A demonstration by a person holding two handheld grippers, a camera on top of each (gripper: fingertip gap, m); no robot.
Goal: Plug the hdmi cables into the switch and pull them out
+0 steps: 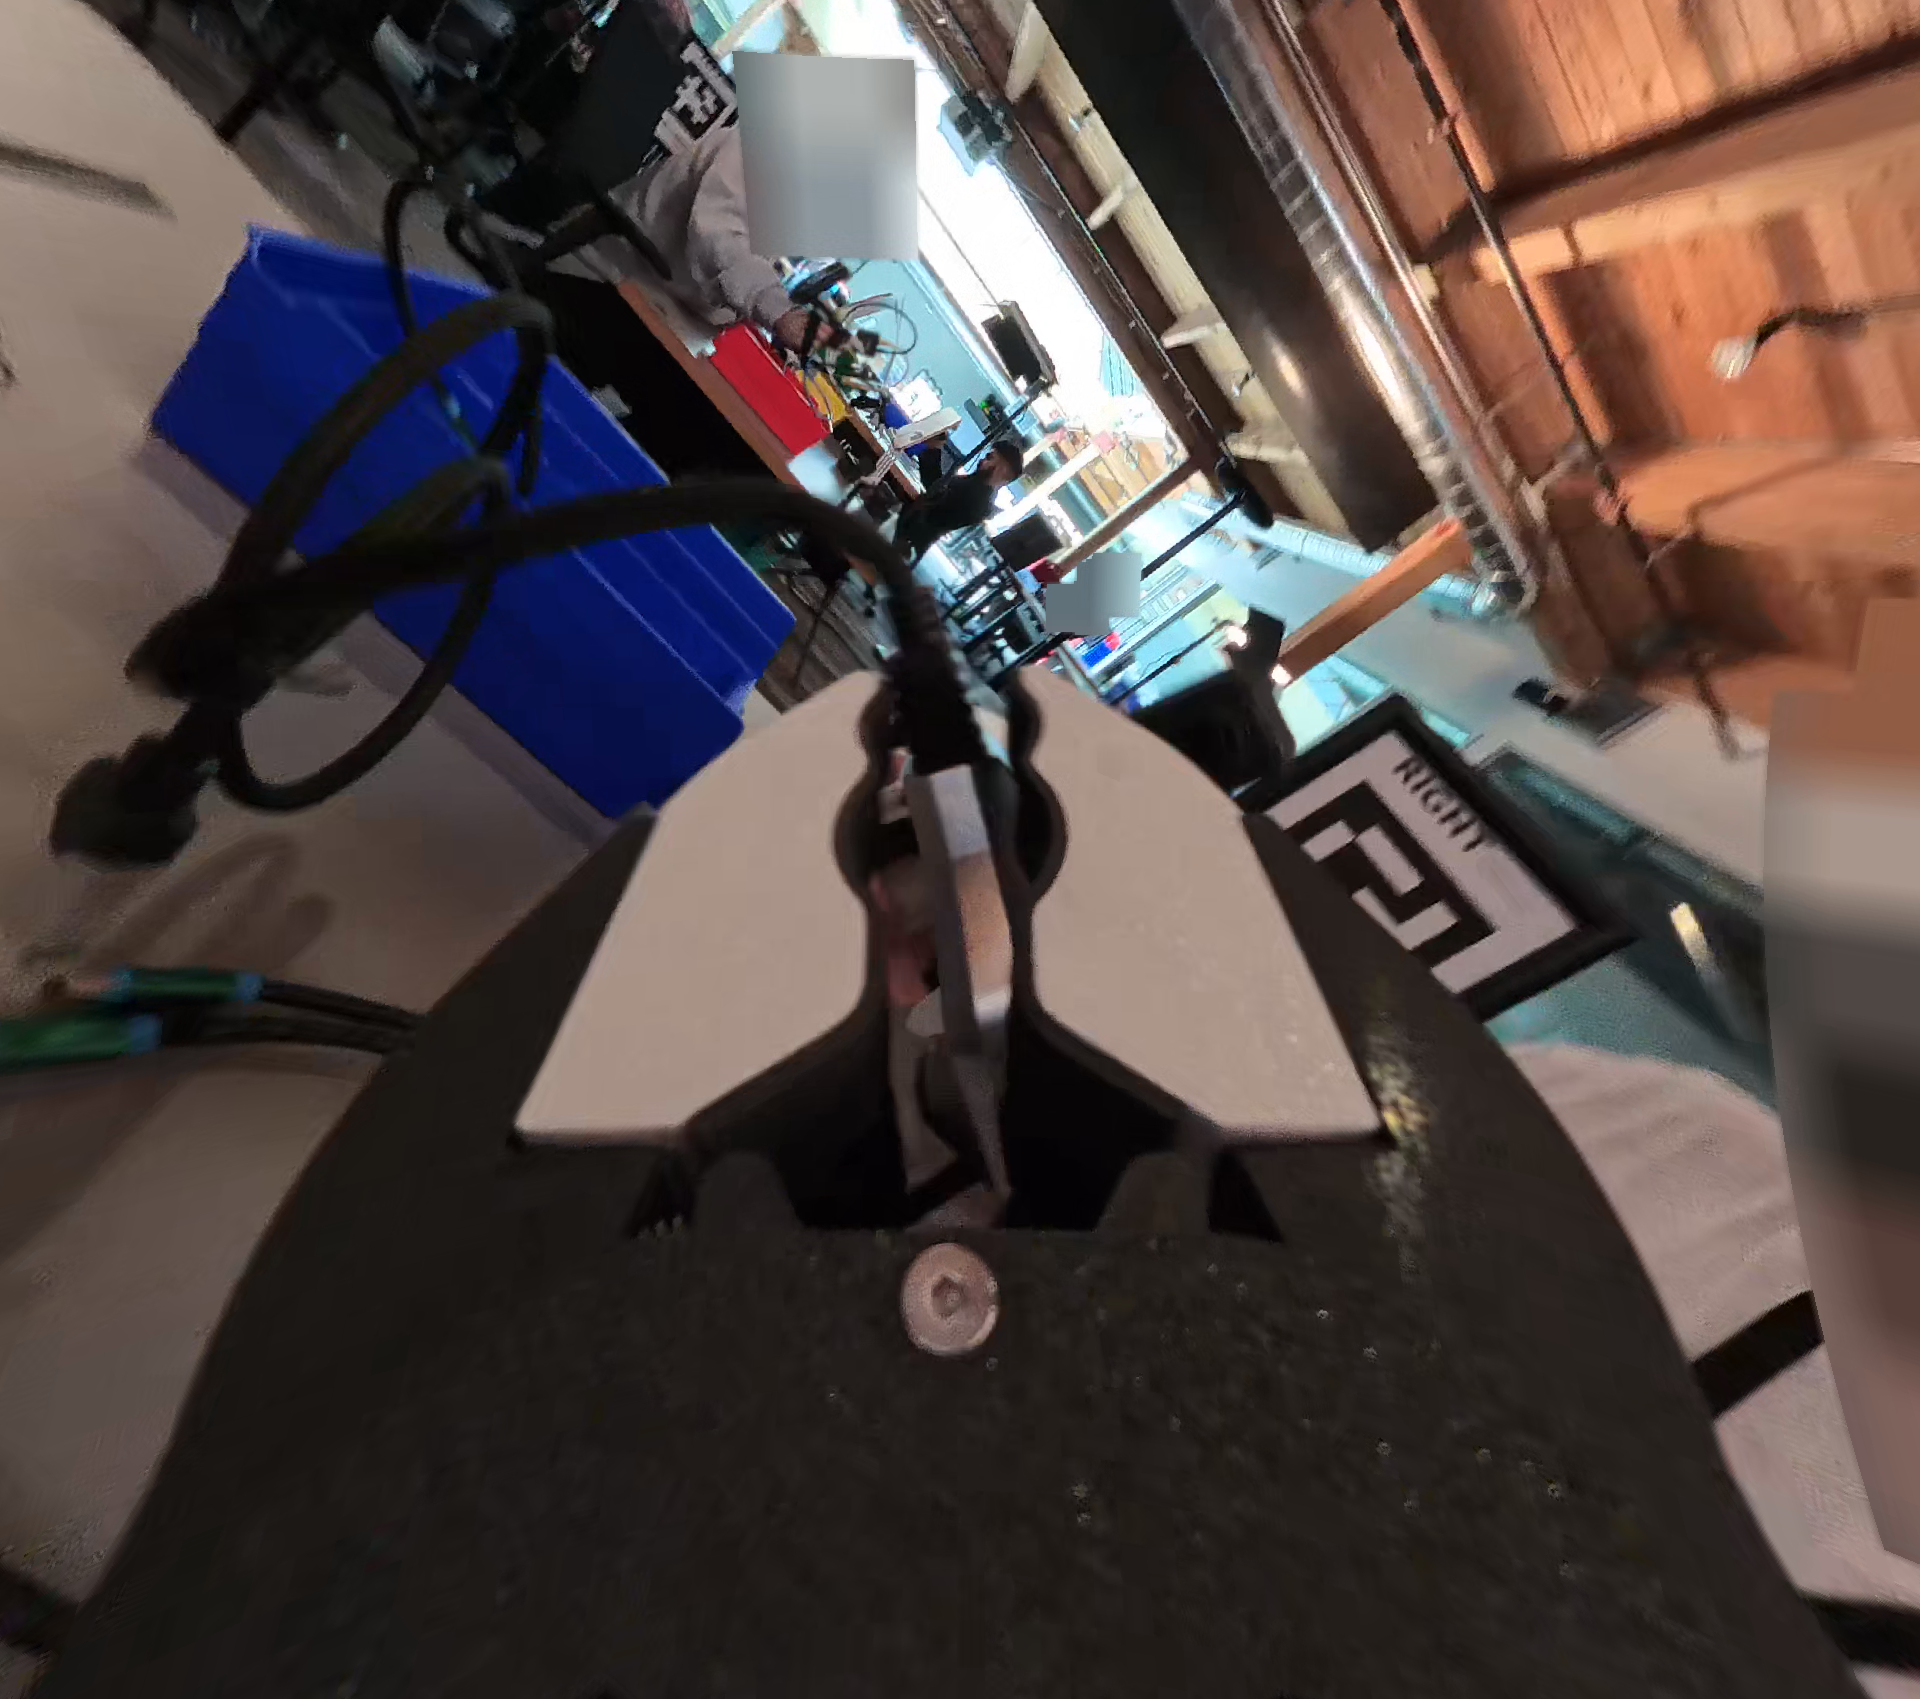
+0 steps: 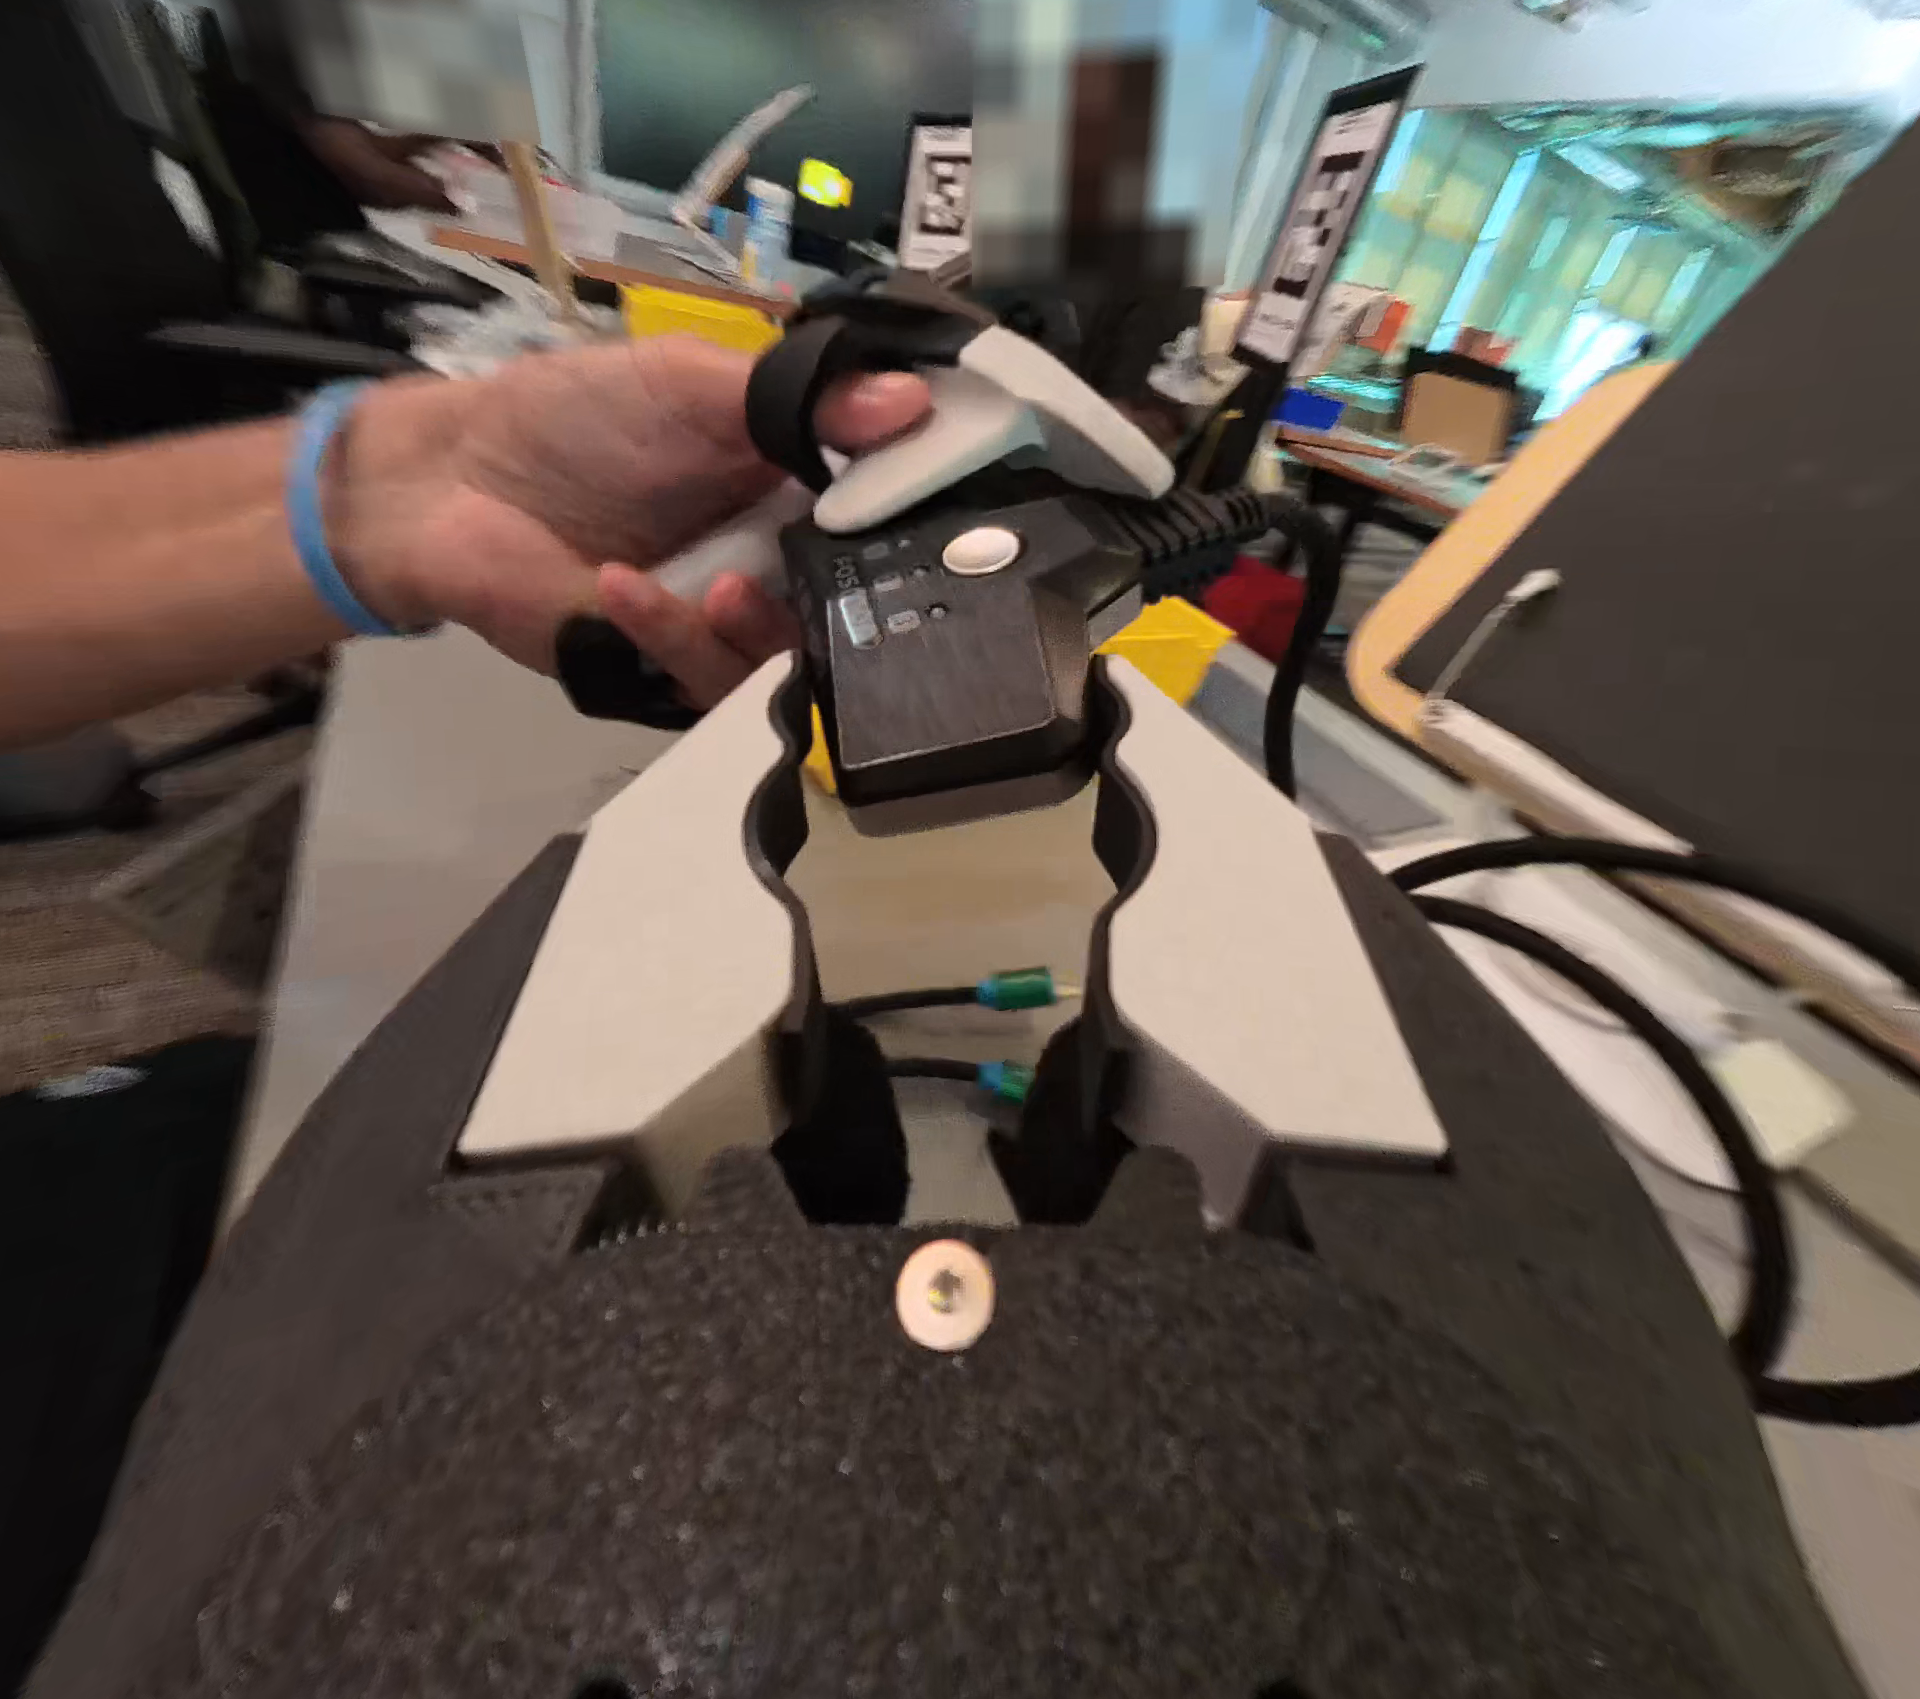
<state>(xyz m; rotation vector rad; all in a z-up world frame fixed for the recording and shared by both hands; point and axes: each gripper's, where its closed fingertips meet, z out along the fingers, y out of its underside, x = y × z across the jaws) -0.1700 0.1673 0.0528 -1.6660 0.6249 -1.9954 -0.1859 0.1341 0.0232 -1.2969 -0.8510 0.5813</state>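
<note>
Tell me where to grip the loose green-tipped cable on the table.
Grip the green connector body, not the thin black cord behind it. It lies flat, pointing right, so come from above with fingers closing across its short sides. The right gripper already holds the switch.

The left gripper is covering most of the HDMI plug it is pinching, so the port end is hiding between the fingers. In the right wrist view the right gripper is masking the lower end of the switch, and its ports are not showing. The black cable is running off the right edge. Motion blur is smearing the blue bin.
</note>
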